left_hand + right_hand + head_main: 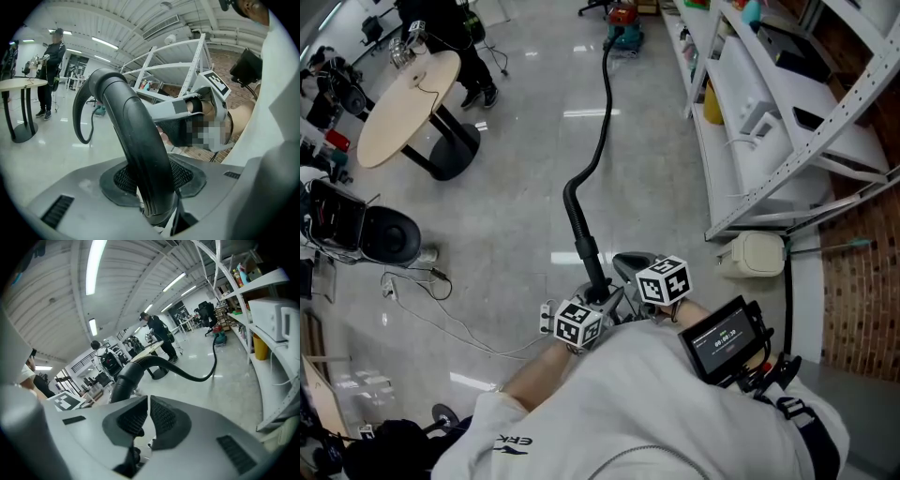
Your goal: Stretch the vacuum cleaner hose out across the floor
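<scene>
Vacuum cleaner hose runs away from the tongs in a long, gently curving black line over the pale glossy floor, reaching the red and teal vacuum cleaner far ahead of them. Its near end rises off the floor in a bend and becomes a thick black tube that comes down into the left tongs. In the left gripper view the left tongs are clenched on that tube: it stands upright between the ribbed pads, filling the gap, then arches over ahead of the jaws. The right tongs sit just to the right of the left ones, close beside the tube; whether they touch it cannot be told. The right gripper view shows the right tongs clenched on nothing, their pads set together with only a thin slit between them, while the hose passes ahead and to the left of the jaws and snakes off toward the vacuum cleaner. White shelving stands along the right of the right tongs. Well ahead and to the left of the left tongs are a round pale table and, beyond it, a person in dark clothes standing
</scene>
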The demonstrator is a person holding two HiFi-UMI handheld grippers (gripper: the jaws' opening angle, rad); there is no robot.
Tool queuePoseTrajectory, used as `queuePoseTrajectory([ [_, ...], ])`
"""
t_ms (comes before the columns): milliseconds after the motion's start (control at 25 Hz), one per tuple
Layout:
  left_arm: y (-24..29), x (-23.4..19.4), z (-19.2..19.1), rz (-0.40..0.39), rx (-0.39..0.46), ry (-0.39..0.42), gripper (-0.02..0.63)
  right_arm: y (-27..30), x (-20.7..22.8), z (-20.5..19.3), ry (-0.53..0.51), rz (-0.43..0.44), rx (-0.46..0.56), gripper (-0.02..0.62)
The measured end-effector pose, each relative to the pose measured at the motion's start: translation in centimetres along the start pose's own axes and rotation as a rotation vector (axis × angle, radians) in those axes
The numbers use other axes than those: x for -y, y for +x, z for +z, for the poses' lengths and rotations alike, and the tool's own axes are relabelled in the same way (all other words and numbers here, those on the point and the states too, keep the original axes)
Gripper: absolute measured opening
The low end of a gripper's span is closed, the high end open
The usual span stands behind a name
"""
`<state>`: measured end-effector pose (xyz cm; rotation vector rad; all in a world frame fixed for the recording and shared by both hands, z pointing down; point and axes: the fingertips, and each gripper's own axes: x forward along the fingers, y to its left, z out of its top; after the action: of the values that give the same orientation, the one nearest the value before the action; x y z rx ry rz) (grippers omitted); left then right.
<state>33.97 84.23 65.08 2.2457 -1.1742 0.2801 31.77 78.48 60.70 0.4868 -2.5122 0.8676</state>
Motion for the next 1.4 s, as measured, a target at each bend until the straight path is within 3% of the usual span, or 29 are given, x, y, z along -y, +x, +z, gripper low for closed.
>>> queuePoseTrajectory([
  [120, -0.4, -0.4, 0.1, 0.008, 0.000, 0.005, 0.153, 0.0, 0.2, 0.0, -0.003, -0.021, 0.002, 0.002],
  [640, -0.3, -1.3, 1.4, 0.028, 0.019, 0.020, 0.153, -1.1, 1.6, 0.2, -0.005, -0.078, 0.027, 0.002],
  [1400, -0.4, -1.5, 1.4, 0.031, 0.010, 0.029, 0.155, -1.2, 2.0, -0.2, -0.013, -0.096, 0.015, 0.002],
])
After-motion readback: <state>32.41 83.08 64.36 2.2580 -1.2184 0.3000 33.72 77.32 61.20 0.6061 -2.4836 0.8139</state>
